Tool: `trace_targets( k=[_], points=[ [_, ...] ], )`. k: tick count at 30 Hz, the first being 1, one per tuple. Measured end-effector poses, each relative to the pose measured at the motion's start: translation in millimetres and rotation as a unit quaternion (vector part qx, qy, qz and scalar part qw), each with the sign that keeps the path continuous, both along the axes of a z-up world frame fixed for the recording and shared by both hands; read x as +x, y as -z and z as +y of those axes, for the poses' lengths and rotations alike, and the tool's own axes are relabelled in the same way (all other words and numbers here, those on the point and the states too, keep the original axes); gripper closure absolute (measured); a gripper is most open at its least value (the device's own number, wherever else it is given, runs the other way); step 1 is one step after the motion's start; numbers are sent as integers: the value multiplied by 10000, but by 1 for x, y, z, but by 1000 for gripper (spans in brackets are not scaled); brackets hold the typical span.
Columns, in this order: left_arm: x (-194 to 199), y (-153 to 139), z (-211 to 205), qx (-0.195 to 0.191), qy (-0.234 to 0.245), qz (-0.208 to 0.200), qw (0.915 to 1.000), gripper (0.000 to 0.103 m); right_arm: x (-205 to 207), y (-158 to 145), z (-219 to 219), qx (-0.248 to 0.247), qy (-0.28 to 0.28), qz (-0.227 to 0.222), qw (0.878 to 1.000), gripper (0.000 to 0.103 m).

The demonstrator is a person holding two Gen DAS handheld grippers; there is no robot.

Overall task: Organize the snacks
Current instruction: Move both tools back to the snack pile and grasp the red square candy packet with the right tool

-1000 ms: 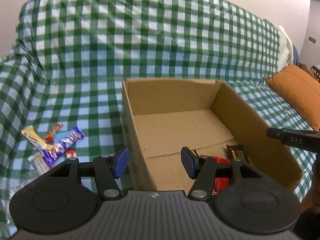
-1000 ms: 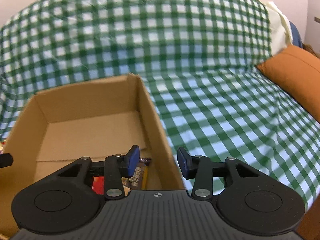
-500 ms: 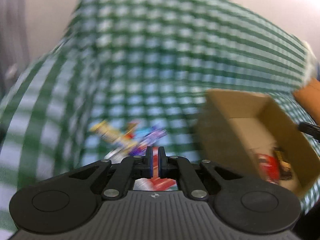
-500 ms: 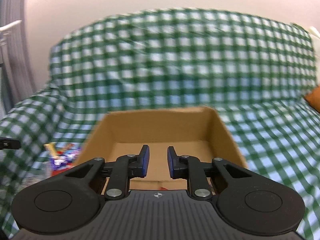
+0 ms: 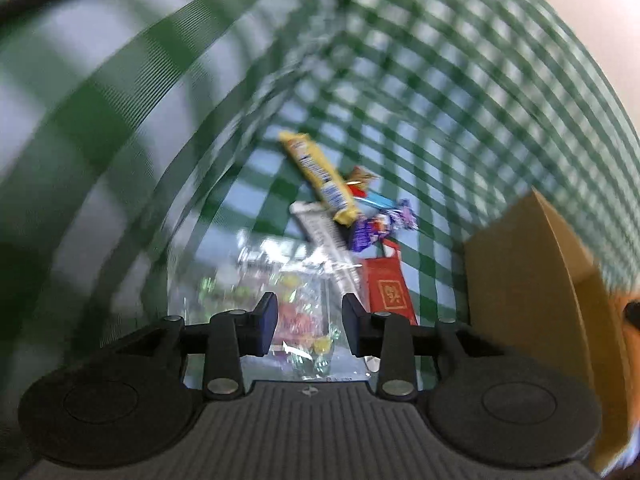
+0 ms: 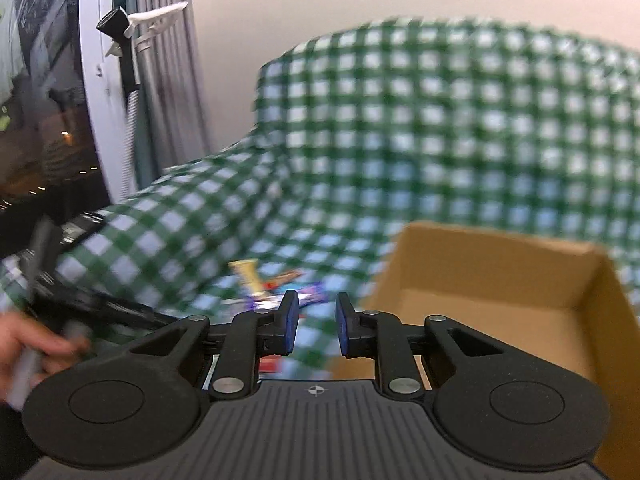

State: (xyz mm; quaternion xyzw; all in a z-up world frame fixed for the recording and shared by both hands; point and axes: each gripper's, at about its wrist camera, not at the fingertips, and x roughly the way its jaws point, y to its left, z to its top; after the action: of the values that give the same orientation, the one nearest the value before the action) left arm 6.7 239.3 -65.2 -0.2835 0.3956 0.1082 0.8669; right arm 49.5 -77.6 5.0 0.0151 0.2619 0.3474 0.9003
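On the green checked cloth (image 5: 440,92), we see our left tongs (image 5: 308,322) opening above a clear candy bag (image 5: 296,312), nothing clamped. Beside it lie a yellow bar (image 5: 320,176) and red packet (image 5: 386,286), left of the cardboard box (image 6: 500,280). Our right tongs (image 6: 313,320) stand slightly apart, empty.

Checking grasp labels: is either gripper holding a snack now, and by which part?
Nothing is held. The left gripper is opening above the clear candy bag; the right gripper is empty.
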Motion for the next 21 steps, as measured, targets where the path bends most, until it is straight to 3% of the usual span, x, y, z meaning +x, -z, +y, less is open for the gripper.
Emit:
trace_targets(
  k=[3,6,12,14,21],
  points=[
    [-11,7,-3,-395,-408,8,9984,62,16,2,52,-175,-59,460,9988,81],
    [-21,7,-5,-517,-659,121,9964,51,40,23,103,-749,178,951,9925,73],
    [-29,14,0,-786,-668,486,9935,46,77,82,152,-1313,612,1670,9752,46],
    [-26,20,1,-870,-704,563,9921,45,85,100,159,-1517,663,1874,9682,31],
    [-8,27,3,-750,-707,516,9933,46,94,121,165,-1565,666,2031,9643,34]
  ],
)
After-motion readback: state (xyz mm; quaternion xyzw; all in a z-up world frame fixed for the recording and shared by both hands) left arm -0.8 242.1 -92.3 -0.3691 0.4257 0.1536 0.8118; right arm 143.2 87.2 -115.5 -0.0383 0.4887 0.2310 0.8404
